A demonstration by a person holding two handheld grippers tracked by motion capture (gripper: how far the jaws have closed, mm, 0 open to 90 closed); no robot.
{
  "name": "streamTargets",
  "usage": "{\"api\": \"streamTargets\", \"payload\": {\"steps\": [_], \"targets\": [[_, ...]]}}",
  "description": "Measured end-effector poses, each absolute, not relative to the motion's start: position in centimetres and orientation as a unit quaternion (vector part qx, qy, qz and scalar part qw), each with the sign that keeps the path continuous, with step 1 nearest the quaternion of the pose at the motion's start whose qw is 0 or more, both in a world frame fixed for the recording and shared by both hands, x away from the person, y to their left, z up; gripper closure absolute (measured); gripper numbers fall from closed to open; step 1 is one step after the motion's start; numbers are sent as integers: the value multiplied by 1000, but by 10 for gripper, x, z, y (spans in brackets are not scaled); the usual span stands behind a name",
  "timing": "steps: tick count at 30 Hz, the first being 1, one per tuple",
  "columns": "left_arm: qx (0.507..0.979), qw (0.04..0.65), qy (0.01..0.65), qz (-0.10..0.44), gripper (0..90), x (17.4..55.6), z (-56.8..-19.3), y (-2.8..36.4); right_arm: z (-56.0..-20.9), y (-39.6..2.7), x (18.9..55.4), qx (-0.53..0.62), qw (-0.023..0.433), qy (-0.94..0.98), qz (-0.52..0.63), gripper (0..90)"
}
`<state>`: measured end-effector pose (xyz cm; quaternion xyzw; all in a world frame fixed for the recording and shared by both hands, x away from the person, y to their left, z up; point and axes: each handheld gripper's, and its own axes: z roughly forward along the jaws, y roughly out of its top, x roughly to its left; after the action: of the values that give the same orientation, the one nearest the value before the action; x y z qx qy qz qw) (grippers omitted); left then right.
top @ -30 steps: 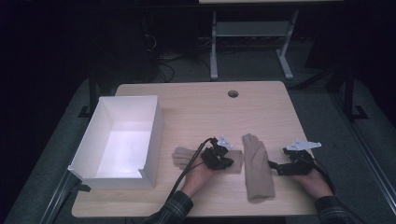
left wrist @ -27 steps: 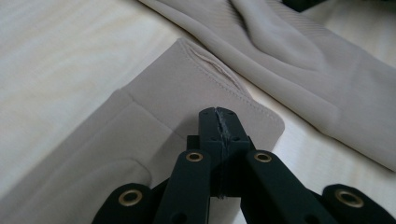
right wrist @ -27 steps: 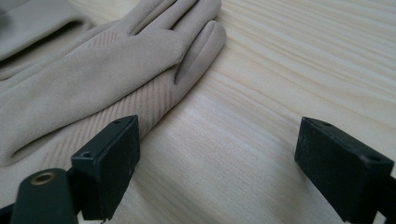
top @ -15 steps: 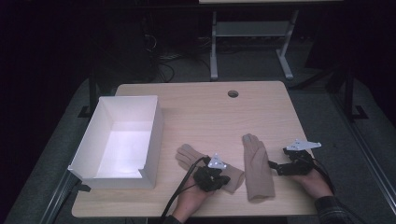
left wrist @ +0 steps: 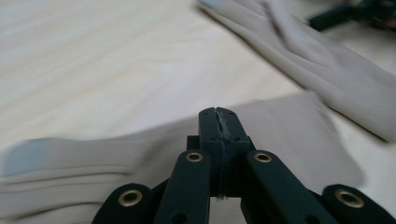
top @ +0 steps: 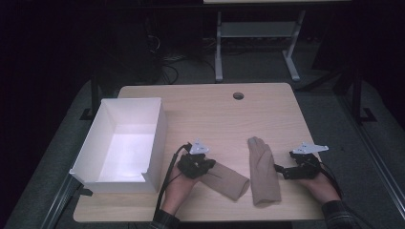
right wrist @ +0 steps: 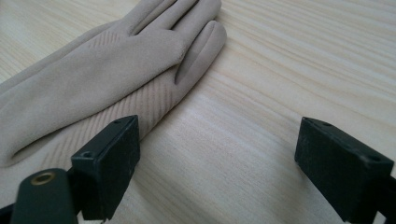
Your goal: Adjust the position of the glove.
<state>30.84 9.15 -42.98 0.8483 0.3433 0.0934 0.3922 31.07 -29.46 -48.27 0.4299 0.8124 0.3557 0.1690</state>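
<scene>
L gripper (top: 210,168) clenched, jaws pressed tight together w/ no gap in the left gripper view; a thin bit of cloth may be pinched at the tips but can't tell. It sits at the near-left end of the left glove (top: 227,180), touching it. That glove is beige, lies flat on the table (top: 200,109) at a slant, running from the gripper toward the near edge and to the right. In the left gripper view the same glove (left wrist: 140,149) spreads under and behind the shut jaws, blurred at the left.

R gripper (top: 281,170) released, jaws wide apart in the right gripper view, nothing between them but bare wood. Its tips sit just beside the right edge of the right glove (top: 262,169), not gripping it. This glove is also beige, lies flat, roughly straight away from the person, fingers at the far end, cuff near the table edge. In the right gripper view the glove (right wrist: 107,70) is to the left of the jaws, fingers pointing away, thumb alongside; left jaw is at its edge.

Gloves are near each other, lower ends close, touching or not can't tell. White box (top: 157,138), open top, stands on the table's left part, just left of the L gripper.
</scene>
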Motion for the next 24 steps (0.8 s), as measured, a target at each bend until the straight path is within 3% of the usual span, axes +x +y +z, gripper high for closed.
{"api": "streamTargets", "payload": {"steps": [7,24], "targets": [[834,368,388,131,896,328,-437,109,-483,-294,311,431,168,812,356,137],[845,335,396,128,897,356,-461,99,-482,-294,310,432,168,812,355,137]]}}
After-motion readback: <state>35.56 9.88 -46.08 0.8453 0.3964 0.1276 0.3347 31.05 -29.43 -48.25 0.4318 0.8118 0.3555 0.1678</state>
